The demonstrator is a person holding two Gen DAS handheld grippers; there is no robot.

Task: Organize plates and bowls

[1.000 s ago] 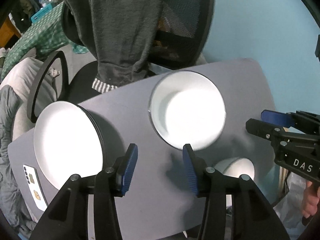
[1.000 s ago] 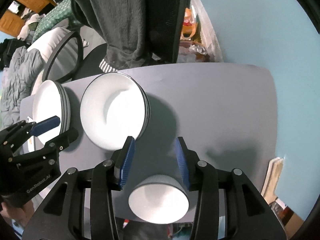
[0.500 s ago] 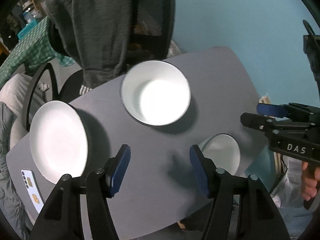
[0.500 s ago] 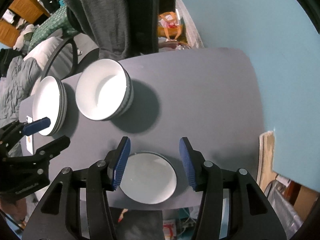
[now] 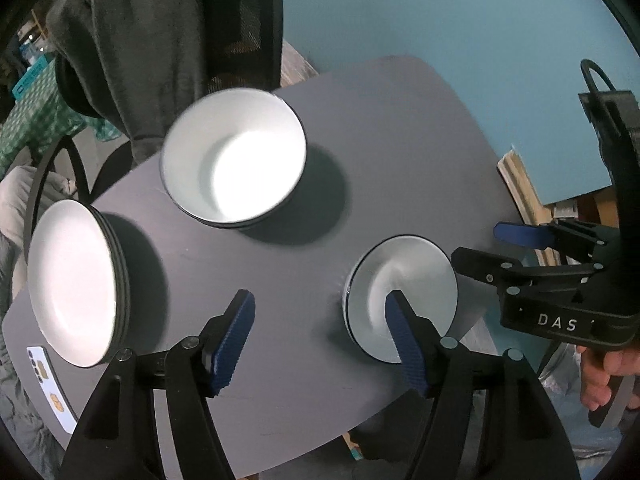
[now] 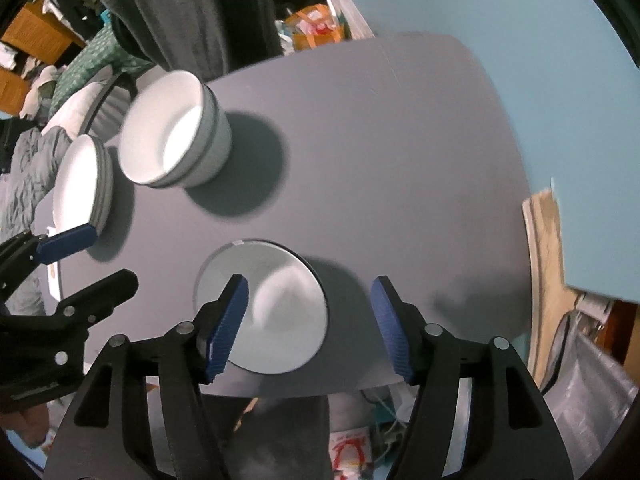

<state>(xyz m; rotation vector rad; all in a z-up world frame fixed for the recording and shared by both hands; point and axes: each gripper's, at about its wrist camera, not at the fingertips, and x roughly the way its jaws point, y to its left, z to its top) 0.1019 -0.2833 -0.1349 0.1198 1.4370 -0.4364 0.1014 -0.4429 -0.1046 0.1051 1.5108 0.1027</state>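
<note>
A grey table (image 5: 280,272) holds three sets of white dishes. A stack of plates (image 5: 76,284) lies at the left, and shows in the right wrist view (image 6: 82,184). A stack of bowls (image 5: 234,164) stands in the middle back, also in the right wrist view (image 6: 172,148). A small single plate (image 5: 400,296) lies near the front edge, also in the right wrist view (image 6: 262,306). My left gripper (image 5: 320,336) is open and empty above the table. My right gripper (image 6: 308,324) is open and empty above the small plate; it also shows in the left wrist view (image 5: 492,244).
A black office chair with a grey garment (image 5: 160,40) stands behind the table. A phone (image 5: 48,384) lies at the table's left corner. A blue wall (image 5: 440,20) is at the right. Boards (image 6: 548,264) lean against it.
Both grippers have risen and pulled back from the table, so the dishes look smaller. Both jaws have opened wider. The small plate now lies flat in full view.
</note>
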